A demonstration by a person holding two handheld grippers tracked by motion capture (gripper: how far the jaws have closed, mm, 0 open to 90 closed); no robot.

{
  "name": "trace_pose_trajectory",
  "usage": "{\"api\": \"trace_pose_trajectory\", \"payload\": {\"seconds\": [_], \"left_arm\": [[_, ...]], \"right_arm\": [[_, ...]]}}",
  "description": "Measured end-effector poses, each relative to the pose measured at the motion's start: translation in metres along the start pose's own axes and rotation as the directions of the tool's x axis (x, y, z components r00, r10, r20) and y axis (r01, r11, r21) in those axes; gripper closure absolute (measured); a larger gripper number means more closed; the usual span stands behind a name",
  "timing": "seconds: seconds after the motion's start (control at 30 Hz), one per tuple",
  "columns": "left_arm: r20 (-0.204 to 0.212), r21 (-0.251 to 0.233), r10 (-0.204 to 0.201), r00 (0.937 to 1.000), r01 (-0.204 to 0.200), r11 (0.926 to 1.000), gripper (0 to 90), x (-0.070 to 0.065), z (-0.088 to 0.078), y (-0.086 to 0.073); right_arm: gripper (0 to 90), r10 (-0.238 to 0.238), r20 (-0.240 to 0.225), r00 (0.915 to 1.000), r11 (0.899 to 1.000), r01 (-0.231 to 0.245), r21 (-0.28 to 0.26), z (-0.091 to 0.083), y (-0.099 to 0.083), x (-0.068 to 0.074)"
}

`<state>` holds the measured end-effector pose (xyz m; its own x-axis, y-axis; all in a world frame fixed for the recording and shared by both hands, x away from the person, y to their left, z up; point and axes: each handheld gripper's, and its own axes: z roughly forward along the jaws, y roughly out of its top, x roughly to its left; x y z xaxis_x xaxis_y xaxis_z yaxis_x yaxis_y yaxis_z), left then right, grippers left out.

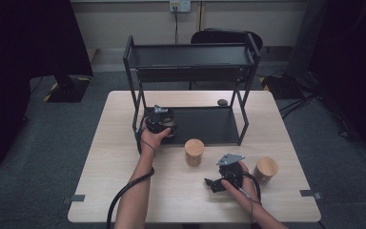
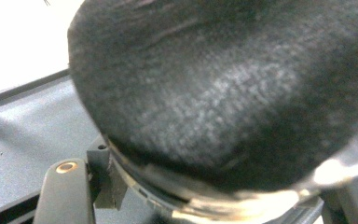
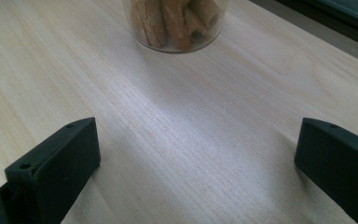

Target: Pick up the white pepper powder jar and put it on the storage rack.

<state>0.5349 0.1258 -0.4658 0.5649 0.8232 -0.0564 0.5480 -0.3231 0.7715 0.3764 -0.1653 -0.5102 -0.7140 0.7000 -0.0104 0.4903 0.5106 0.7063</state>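
Right up against the left gripper's camera sits a dark fuzzy round thing (image 2: 223, 93) with a shiny rim along its bottom edge, and it blocks nearly everything else, so I honestly can't name it better than that. From the high view, the left gripper (image 1: 167, 125) is at about 10 o'clock from the table's (image 1: 124, 157) middle, poking in over the lower shelf (image 1: 205, 125) of the black rack (image 1: 190, 55). Its jaws look clamped on that thing, holding it just above the shelf or on it; I can't tell which. My worry is that the grip seems to be low by the rim on something bulky, so it could tip or pop out if the hand twists, and the rack's front post (image 1: 136, 102) is just beside the gripper, so a sideways pull could clip it. Meanwhile the right gripper (image 1: 213, 183) rests at 5 o'clock with its jaws spread wide and nothing between them, aimed at the wooden-lidded glass jar of biscuit sticks (image 1: 194, 151) at the centre. A careless shove forward could skid or topple that jar. A second lidded jar (image 1: 266, 168) stands at 4 o'clock, close to that wrist.
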Motion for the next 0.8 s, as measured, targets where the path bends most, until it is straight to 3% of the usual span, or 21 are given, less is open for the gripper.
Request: {"api": "trace_pose_trajectory", "payload": {"seconds": [0.8], "left_arm": [[-0.017, 0.005, -0.008, 0.9998, 0.008, 1.0, 30.9, 0.0, 0.013, 0.001]], "right_arm": [[0.0, 0.0, 0.0, 1.0, 1.0, 0.0, 0.0, 0.0, 0.0, 0.0]]}}
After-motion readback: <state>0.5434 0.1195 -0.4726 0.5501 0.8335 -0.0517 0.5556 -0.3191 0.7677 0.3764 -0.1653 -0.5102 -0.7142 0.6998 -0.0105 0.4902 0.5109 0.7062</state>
